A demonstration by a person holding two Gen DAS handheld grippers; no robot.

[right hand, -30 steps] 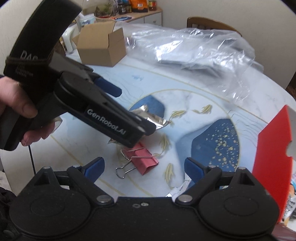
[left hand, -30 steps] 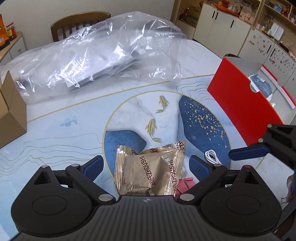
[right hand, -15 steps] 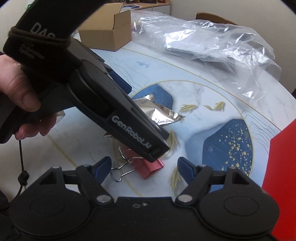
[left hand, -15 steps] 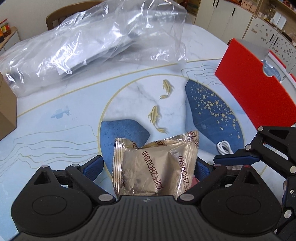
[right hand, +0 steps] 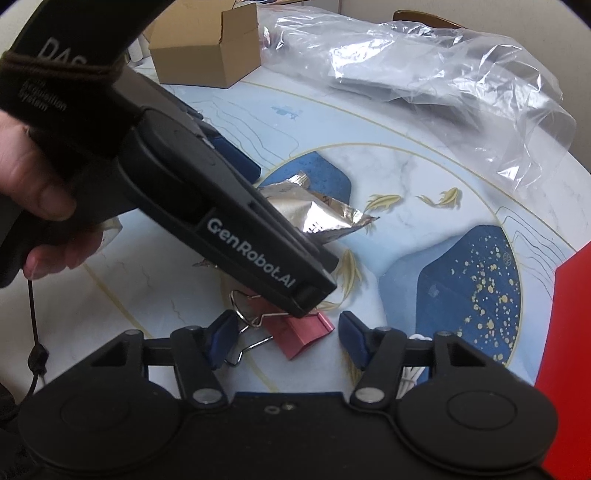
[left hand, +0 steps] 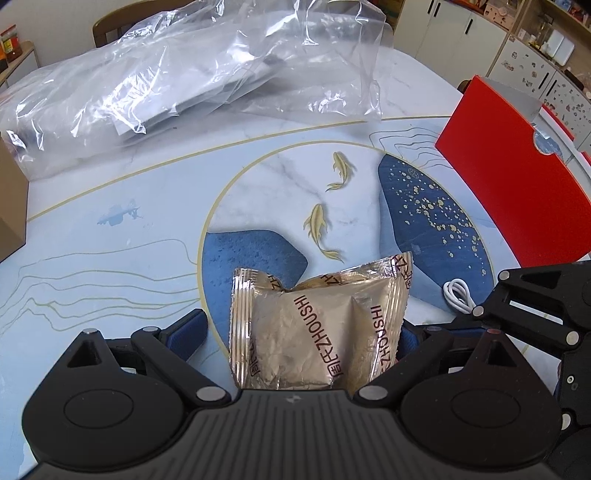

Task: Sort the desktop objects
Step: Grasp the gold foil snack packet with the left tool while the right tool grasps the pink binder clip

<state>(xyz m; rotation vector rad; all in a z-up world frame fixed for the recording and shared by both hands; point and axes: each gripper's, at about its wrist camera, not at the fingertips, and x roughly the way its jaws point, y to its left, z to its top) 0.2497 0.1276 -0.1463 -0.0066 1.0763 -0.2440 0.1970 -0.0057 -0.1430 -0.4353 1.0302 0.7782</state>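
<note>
A gold foil snack packet (left hand: 317, 325) lies between the fingers of my left gripper (left hand: 301, 332), which is open around it; it also shows in the right wrist view (right hand: 317, 214), partly hidden by the left gripper's body. A red binder clip (right hand: 299, 332) lies on the table between the fingers of my right gripper (right hand: 284, 338), which is open around it. A coiled white cable (left hand: 460, 293) lies to the right of the packet.
A big clear plastic bag (left hand: 192, 74) covers the far side of the table. A red open box (left hand: 517, 177) stands at the right. A cardboard box (right hand: 207, 51) sits at the far left. A wooden chair (left hand: 122, 22) is behind the table.
My left gripper has moved forward over the packet, which now sits deep between its fingers. My right gripper has come down and narrowed around the red binder clip.
</note>
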